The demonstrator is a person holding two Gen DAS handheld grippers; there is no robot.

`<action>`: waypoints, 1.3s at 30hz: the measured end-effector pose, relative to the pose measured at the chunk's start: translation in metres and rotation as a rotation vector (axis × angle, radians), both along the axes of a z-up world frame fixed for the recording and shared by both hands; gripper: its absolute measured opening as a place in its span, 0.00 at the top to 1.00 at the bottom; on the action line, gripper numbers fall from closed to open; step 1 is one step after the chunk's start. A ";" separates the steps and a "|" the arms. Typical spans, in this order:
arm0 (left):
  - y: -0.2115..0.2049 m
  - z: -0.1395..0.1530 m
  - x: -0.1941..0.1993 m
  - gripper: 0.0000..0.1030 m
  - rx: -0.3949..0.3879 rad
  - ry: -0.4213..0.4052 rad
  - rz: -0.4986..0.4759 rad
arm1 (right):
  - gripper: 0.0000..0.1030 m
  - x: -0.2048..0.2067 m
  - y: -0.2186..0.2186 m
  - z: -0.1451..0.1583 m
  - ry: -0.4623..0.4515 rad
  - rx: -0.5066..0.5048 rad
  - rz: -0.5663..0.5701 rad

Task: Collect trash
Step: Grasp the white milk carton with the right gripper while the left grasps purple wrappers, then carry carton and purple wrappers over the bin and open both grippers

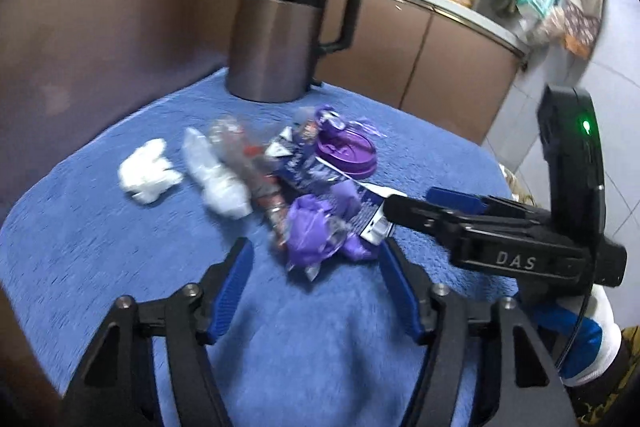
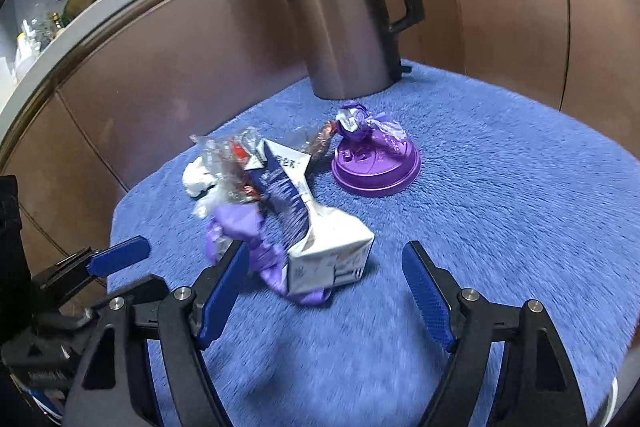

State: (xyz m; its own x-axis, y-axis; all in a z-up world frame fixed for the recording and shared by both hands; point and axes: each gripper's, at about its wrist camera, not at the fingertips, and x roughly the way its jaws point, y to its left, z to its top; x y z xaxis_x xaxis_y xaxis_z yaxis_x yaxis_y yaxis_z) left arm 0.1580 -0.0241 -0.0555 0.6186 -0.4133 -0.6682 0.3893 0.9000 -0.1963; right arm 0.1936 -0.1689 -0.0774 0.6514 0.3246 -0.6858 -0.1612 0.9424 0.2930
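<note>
The trash sits in a small heap in the middle of the blue cloth (image 2: 500,187), in front of the tall jug (image 2: 348,39): a squashed carton (image 2: 320,247), a purple wrapper (image 1: 316,235), white tissue (image 1: 148,171) and a purple lid (image 2: 376,167). The left gripper (image 1: 316,283) has its fingers open around the purple wrapper, not pinching it, and the right gripper (image 2: 324,291) has its fingers open on both sides of the carton, holding nothing. I think each should go lower so the pads sit on both sides of just one piece, then squeeze gently and lift without catching the fluffy cloth or bumping the other gripper.
</note>
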 end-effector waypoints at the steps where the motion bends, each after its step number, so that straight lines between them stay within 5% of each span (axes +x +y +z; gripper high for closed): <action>1: -0.005 -0.004 0.007 0.47 0.008 0.006 -0.008 | 0.23 0.006 -0.001 -0.004 0.011 0.011 0.003; 4: -0.013 -0.014 0.023 0.58 0.034 0.021 -0.013 | 0.28 0.019 -0.005 -0.013 0.034 0.043 0.017; 9: -0.018 -0.025 0.033 0.69 0.054 0.040 -0.017 | 0.51 0.035 -0.015 -0.028 0.099 0.133 0.052; 25: -0.021 0.023 -0.042 0.76 0.102 -0.073 0.006 | 0.55 -0.048 -0.047 0.027 -0.057 0.154 -0.044; 39: -0.043 0.050 -0.113 0.77 0.147 -0.140 -0.023 | 0.59 -0.127 -0.076 0.042 -0.068 0.187 -0.118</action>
